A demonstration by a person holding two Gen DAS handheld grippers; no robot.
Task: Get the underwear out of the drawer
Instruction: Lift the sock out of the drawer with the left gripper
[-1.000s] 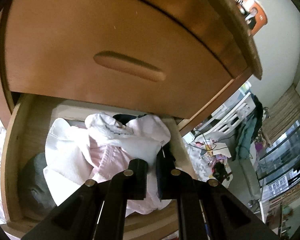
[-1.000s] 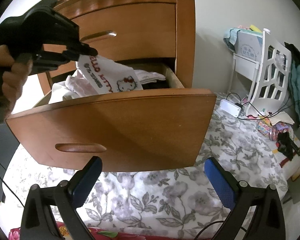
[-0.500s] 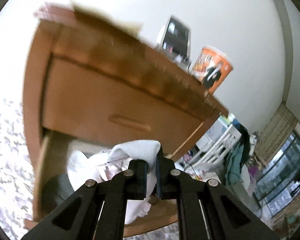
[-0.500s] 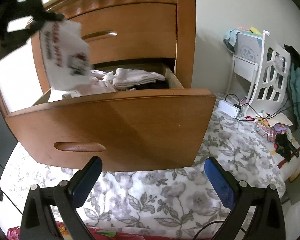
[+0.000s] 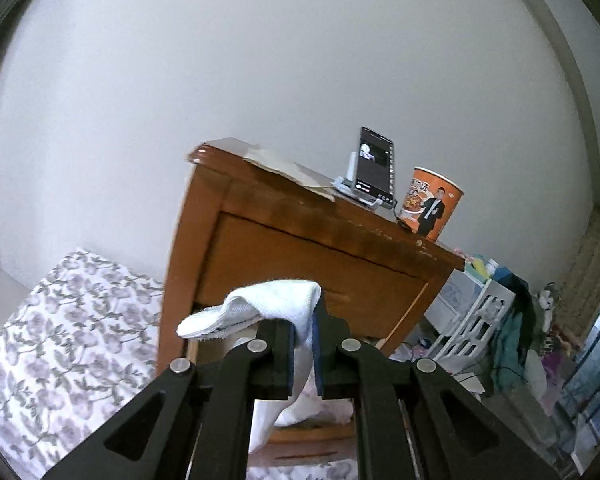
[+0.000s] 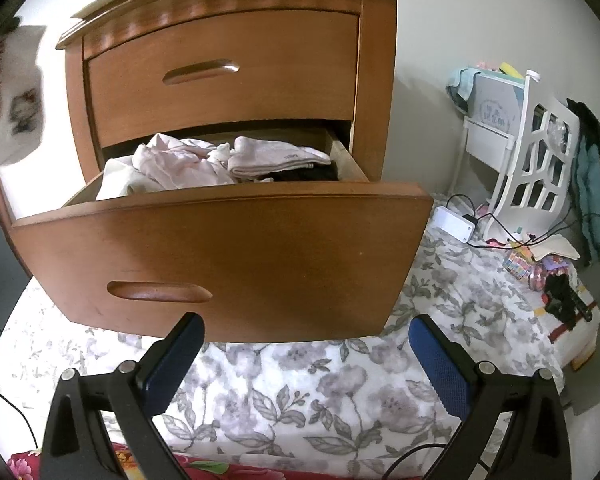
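The left claw [image 5: 303, 344] is clamped nearly shut on a white piece of underwear [image 5: 268, 308], which drapes over its upper edge at the centre of the left wrist view and hangs down behind the fingers; in the right wrist view the same garment shows as a blurred white shape with red print at the far left edge of the frame [image 6: 12, 96], clear of the open lower drawer [image 6: 220, 256]. The right claw [image 6: 306, 364] stands wide open and empty at the bottom of its frame, just in front of the drawer face, above the floral bedsheet [image 6: 300, 392]. More pale clothes [image 6: 204, 160] remain heaped in the drawer. The main risk, as I judge it, is the grip: only a fold of thin cloth sits between the pads, so a quick swing could let it slip free and drop onto the bed. The hanging tail could also snag the drawer's front edge if the garment passes low over it.
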